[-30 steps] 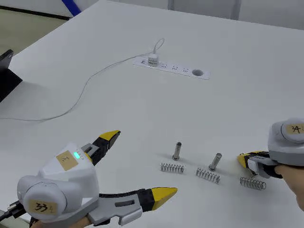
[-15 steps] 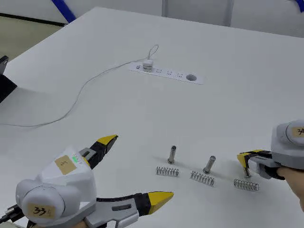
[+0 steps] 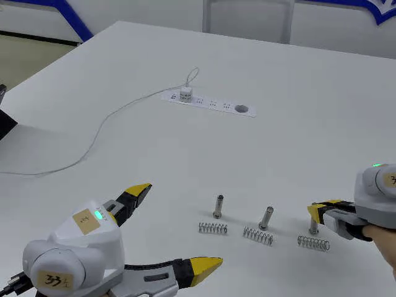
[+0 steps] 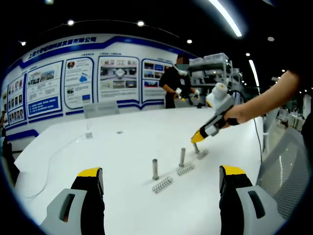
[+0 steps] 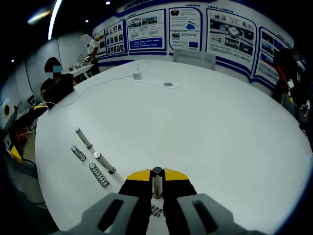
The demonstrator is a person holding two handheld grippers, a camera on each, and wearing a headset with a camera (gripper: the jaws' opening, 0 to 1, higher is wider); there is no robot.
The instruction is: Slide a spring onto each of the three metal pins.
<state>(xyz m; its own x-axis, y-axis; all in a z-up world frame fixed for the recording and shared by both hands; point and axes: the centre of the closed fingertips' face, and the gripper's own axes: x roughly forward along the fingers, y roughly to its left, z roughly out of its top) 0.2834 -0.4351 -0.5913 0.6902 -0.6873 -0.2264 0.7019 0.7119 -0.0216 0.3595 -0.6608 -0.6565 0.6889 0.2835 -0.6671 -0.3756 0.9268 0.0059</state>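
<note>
Nothing is done yet: three springs lie beside the pins, right tool clamped on the end pin, left tool wide open.

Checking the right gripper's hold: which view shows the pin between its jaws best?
The right gripper view: the pin stands close and centred between the right gripper's closed yellow tips. The head view shows it small, partly behind the tips; the left gripper view shows it distant and tiny.
</note>
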